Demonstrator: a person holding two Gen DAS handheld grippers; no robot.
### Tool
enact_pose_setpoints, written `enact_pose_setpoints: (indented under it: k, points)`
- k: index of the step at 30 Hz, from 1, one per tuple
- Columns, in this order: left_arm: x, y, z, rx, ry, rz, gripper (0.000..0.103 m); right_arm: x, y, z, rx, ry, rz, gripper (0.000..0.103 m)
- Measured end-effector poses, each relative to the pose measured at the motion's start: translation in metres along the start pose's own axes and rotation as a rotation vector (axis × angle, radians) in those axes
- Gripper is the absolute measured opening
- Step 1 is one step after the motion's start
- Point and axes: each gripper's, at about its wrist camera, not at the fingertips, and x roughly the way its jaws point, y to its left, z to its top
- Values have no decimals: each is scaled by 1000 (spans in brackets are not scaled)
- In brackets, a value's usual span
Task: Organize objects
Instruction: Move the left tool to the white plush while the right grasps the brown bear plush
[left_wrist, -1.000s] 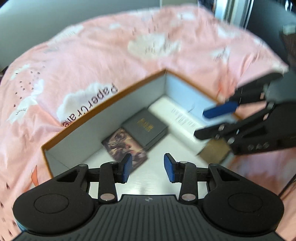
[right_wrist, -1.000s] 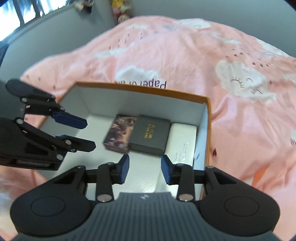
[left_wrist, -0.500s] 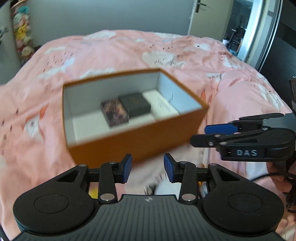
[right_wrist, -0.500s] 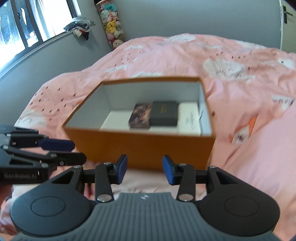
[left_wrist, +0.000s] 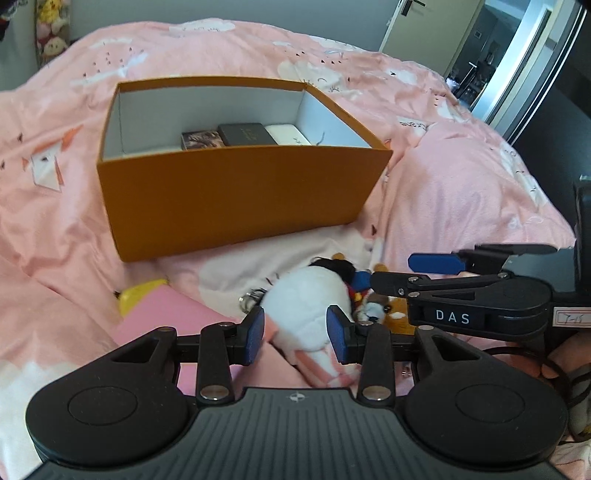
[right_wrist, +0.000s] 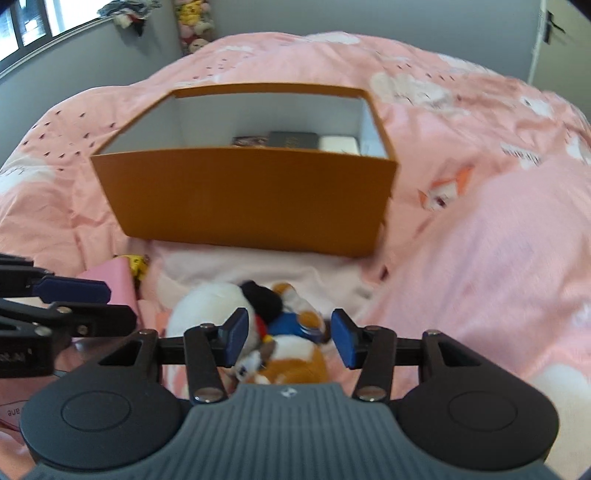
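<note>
An orange box (left_wrist: 236, 199) (right_wrist: 243, 199) stands on the pink bed. Inside at its back lie a picture box (left_wrist: 201, 139), a black box (left_wrist: 245, 133) and a white box (left_wrist: 288, 133). In front of the box lie plush toys: a white one (left_wrist: 306, 310) (right_wrist: 207, 306) and a brown and white one (right_wrist: 291, 362) (left_wrist: 388, 310). My left gripper (left_wrist: 295, 332) is open over the white plush, holding nothing. My right gripper (right_wrist: 290, 341) is open over the brown plush, holding nothing.
A pink flat item (left_wrist: 162, 317) (right_wrist: 110, 277) and a yellow plush (left_wrist: 142, 291) (right_wrist: 136, 264) lie left of the toys. The pink duvet (left_wrist: 461, 184) is rumpled all around. A door and mirror stand at the far right.
Both grippers pulled back from above the box and dropped low in front of it, now over the plush toys. The right gripper's jaws have widened.
</note>
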Motion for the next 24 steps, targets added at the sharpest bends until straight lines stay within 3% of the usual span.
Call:
enact_pose_setpoints:
  k: [6, 24]
  points:
    - [9, -2, -4, -27, 37, -20, 44, 12, -14, -8, 72, 80, 43, 51]
    - [23, -13, -13, -24, 98, -76, 45, 21, -25, -18, 136, 142, 131, 47]
